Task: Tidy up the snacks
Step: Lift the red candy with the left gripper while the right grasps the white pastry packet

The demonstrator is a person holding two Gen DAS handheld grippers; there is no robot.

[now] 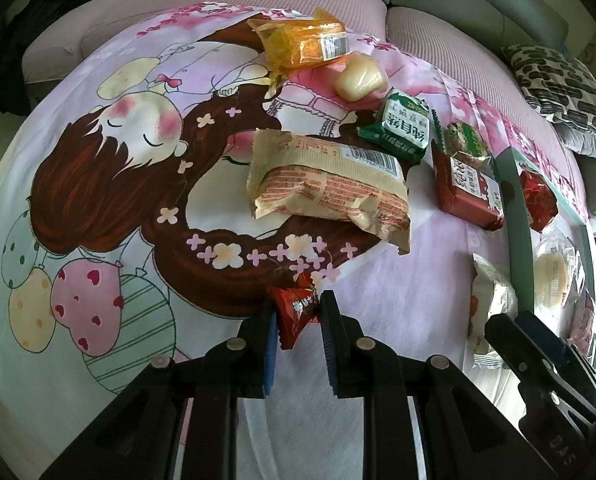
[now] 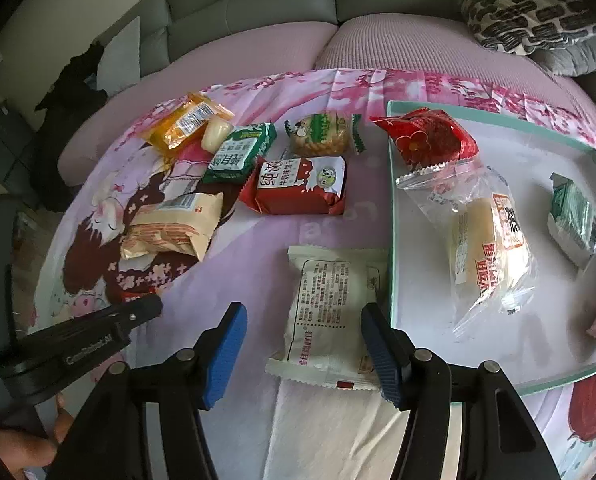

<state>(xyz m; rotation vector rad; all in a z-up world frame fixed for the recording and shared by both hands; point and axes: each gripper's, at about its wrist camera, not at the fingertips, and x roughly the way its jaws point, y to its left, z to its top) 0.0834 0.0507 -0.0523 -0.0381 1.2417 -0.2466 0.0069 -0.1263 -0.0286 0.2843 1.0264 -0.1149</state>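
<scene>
We read little with confidence. On the green packet, large white Chinese characters appear upside down; we cannot make them out. The red packet carries a white label with large Chinese characters, also inverted. The clear bread bag in the tray shows red Chinese lettering along its side. The white packet shows a framed block of fine print, too small to read. Barcodes stand on the orange packet and the beige packet. The other gripper's black arm bears white lettering, blurred.
</scene>
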